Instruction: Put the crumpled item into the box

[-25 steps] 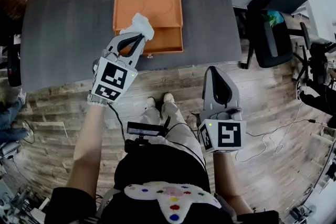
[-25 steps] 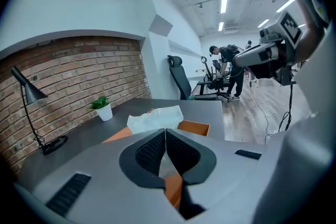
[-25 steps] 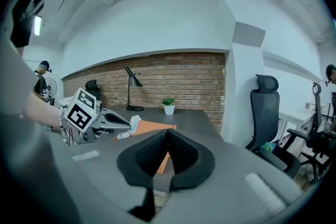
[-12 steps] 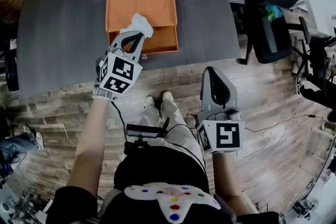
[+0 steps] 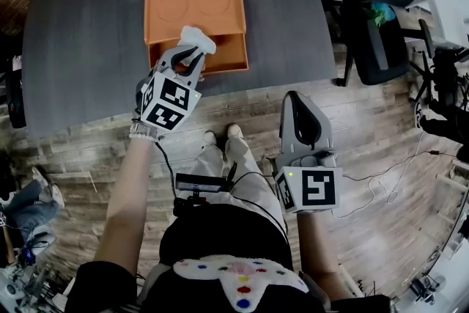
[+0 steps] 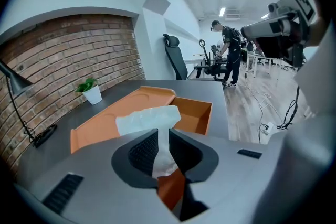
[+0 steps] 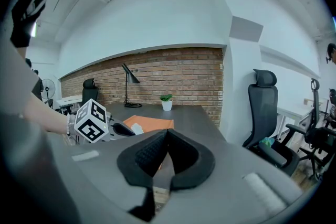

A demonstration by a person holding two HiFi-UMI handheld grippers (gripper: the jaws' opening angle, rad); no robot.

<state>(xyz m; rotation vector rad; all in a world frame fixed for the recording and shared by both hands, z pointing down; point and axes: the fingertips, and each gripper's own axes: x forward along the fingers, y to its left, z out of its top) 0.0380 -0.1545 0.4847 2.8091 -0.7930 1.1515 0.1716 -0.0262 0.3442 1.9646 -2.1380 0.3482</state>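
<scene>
One left tool (image 5: 192, 53) pinches the crumpled white paper wad (image 5: 196, 40), now shifted nearer mid-compartment over the open orange cardboard box (image 5: 223, 48) on the grey tabletop (image 5: 88, 48); drop looks imminent. Right tool (image 5: 296, 100) closed, empty.

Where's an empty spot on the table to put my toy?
The table is bare left of the orange box and right of it up to the edge. Crowded over the box, where the left gripper holds the crumpled item.

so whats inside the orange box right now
Only bare orange floor shows inside the orange box. The crumpled white item, held in the left gripper jaws above it, hides part of that floor.
</scene>
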